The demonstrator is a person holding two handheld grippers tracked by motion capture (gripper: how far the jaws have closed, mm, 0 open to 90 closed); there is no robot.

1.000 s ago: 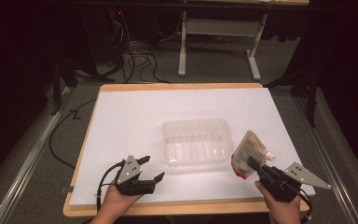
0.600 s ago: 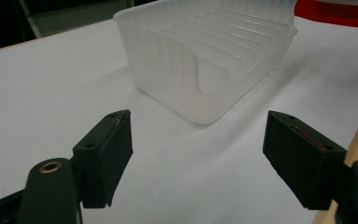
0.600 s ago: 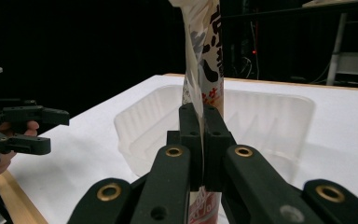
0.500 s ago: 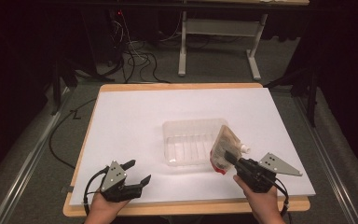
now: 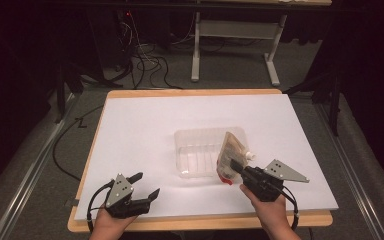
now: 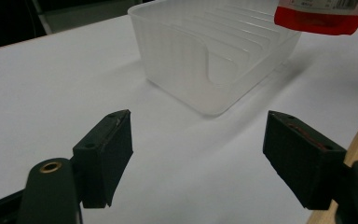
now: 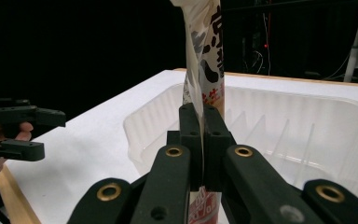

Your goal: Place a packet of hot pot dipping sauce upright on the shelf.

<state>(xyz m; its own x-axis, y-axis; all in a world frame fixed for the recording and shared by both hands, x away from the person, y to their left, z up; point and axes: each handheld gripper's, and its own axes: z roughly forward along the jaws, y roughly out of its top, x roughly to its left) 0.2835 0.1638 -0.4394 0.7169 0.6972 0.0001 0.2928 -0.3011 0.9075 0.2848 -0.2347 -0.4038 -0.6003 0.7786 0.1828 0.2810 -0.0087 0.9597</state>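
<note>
Dark floor and a tangle of cables surround the bench (image 5: 130,130), whose white top carries a clear plastic tub (image 5: 200,150) near its middle. All places below are given from that tub. At its right end, the right gripper (image 5: 236,167) holds a printed pouch (image 5: 230,155) with a red bottom edge; its fingers (image 7: 193,135) are clenched flat on the pouch's lower part, and the pouch stands nearly upright, leaning over the tub's right rim. In the right gripper view the pouch rises in front of the tub's ribbed inner wall (image 7: 279,126). The left gripper (image 5: 145,186) rests well to the tub's near left, close to the bench's front edge, its fingers (image 6: 105,149) released and spread wide with nothing between them. In the left gripper view the tub (image 6: 214,56) lies ahead of it, and the pouch's red edge (image 6: 319,18) hangs above the tub's far corner.
</note>
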